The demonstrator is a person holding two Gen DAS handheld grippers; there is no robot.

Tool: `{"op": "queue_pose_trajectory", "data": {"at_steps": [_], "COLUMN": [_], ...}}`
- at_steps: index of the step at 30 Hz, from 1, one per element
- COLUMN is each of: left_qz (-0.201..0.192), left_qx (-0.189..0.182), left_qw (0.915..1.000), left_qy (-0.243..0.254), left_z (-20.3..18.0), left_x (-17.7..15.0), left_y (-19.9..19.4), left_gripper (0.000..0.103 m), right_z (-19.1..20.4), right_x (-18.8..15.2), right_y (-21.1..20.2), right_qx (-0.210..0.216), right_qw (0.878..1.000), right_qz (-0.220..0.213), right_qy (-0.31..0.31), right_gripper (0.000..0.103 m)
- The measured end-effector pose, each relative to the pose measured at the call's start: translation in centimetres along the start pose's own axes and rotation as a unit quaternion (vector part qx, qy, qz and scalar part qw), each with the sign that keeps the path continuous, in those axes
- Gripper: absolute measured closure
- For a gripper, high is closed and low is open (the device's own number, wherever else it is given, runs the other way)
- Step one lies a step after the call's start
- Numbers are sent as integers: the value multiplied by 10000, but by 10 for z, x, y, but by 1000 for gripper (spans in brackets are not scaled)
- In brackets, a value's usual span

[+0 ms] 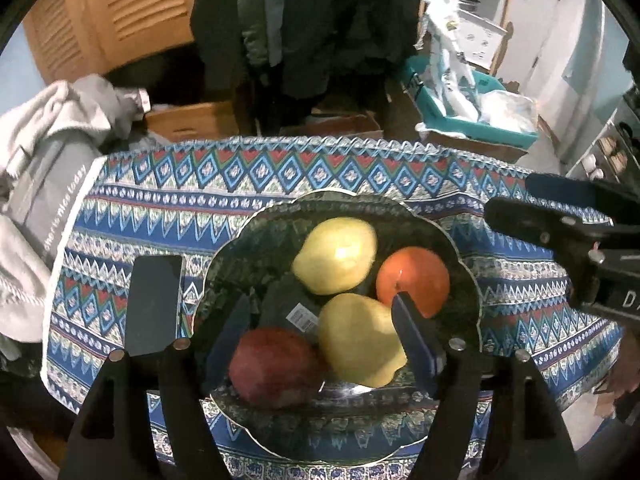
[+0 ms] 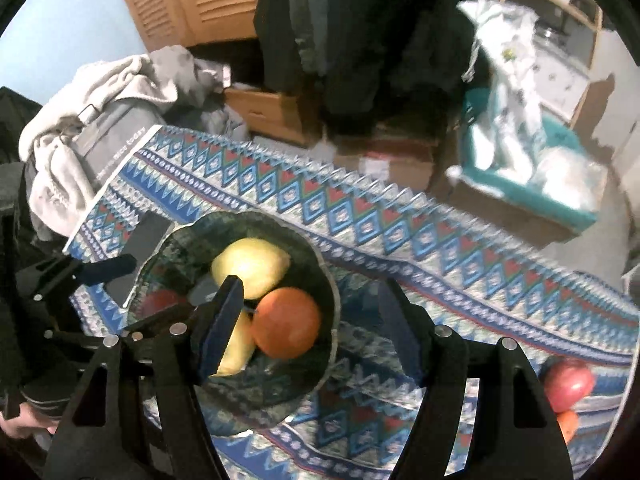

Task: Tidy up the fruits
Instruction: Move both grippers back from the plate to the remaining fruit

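A dark scalloped bowl (image 1: 464, 264) sits on the patterned cloth and holds two yellow pears (image 1: 336, 256) (image 1: 360, 340), an orange (image 1: 414, 278) and a dark red apple (image 1: 276, 368). My left gripper (image 1: 320, 328) is open just above the bowl, its fingers on either side of the nearer pear and the apple, empty. My right gripper (image 2: 310, 328) is open and empty over the bowl's right rim (image 2: 328, 280), with the orange (image 2: 288, 322) between its fingers. A red apple (image 2: 568, 384) and another orange (image 2: 568, 424) lie on the cloth at the right.
A dark phone (image 1: 154, 304) lies flat on the cloth left of the bowl. Grey clothes (image 1: 44, 184) are heaped off the table's left edge. Cardboard boxes (image 1: 192, 120) and a teal bin (image 1: 472, 116) stand on the floor beyond the far edge.
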State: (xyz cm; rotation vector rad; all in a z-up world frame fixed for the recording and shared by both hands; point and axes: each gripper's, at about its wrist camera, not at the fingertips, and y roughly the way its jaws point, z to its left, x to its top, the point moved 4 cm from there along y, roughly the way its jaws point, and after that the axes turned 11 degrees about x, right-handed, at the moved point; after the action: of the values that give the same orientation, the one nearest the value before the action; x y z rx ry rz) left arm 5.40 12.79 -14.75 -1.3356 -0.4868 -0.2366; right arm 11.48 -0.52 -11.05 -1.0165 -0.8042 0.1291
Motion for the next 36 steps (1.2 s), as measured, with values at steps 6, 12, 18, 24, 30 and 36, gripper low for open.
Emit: {"op": "queue_pose_trajectory", "data": {"at_steps": [6,12,18,24,30,36], "left_qz": [-197,-446,-602,-595,-437,-452], "left_qx": [-14,-2,20,-174,-547,-568], "left_qw": [9997,9987,9971,9960,9949,9922], "left_qy": [132,259,457,636,729,1009], "left_z": [-13,-23,-38,-61,-90,-124], "left_x": [4,9,10,10,10,8], "left_y": [-21,-43,-59,-69,-75,-82], "left_gripper": [23,17,17,17,17,17], "right_z": [-6,-15,-26,-42,-70,-111], "right_x": [-2,-9,-24,-50,-77,-102], "right_y": [-31,-60,-82,-102,-120,-139], "right_qx": [-322,-452,-509,-550,-630,-842], "right_qw": [9993,9985,9980,9980,9974,9945], "right_qz": [-148,-303,-362,-310,-249,-197], "right_qy": [-86,-46,-4,69,263,587], "right_gripper": [28,26,24,24,24,24]}}
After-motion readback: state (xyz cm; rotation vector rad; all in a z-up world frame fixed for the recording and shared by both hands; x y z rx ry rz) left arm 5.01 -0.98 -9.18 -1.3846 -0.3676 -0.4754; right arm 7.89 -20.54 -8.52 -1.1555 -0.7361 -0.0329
